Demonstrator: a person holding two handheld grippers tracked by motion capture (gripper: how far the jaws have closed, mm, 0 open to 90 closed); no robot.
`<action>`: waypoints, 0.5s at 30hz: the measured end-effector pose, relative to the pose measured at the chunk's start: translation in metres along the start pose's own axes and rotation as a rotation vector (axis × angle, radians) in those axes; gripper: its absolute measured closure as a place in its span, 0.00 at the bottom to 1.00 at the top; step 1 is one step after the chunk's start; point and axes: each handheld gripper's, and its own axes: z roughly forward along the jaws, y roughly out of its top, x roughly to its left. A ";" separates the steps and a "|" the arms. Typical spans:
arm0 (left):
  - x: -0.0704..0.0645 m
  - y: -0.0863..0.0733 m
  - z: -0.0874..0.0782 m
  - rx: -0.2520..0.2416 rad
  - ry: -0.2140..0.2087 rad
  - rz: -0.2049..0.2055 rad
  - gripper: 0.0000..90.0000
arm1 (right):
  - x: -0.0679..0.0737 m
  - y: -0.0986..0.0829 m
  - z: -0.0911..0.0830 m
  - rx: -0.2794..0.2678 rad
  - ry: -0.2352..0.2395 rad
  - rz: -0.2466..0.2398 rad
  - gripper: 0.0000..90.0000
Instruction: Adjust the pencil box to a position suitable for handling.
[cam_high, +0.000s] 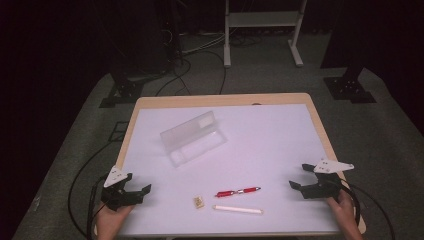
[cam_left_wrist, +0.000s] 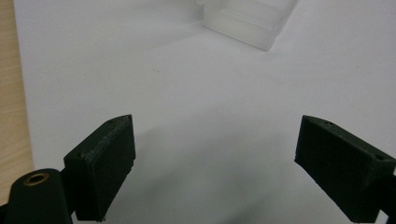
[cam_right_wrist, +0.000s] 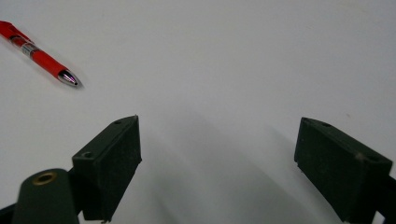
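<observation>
A clear plastic pencil case (cam_high: 192, 138) lies with its lid raised on the white mat, left of centre; its corner (cam_left_wrist: 247, 21) shows at the top of the left gripper view. Near the front edge lie a red pen (cam_high: 238, 191), a white stick-like pencil (cam_high: 238, 209) and a small tan eraser (cam_high: 199, 202). The pen's tip end (cam_right_wrist: 39, 55) appears at upper left in the right gripper view. My left gripper (cam_high: 135, 189) hovers open at the front left corner. My right gripper (cam_high: 298, 176) is open at the front right, jaws pointing toward the pen.
The white mat (cam_high: 280, 135) covers a wooden table whose rim (cam_high: 220, 101) shows at the back and sides. Cables (cam_high: 90, 170) run on the grey floor to the left. A white metal stand (cam_high: 262, 30) and black tripod feet (cam_high: 350, 87) sit beyond the table.
</observation>
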 end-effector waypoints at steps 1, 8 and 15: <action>-0.001 0.001 0.000 -0.003 0.001 0.009 0.13 | 0.000 0.000 0.000 0.001 0.000 -0.002 0.15; -0.008 0.008 0.003 -0.013 -0.006 0.031 0.13 | 0.001 0.000 0.000 0.003 -0.009 -0.002 0.15; -0.017 0.020 0.009 -0.022 -0.012 0.067 0.12 | 0.001 0.000 0.001 0.002 -0.013 -0.006 0.15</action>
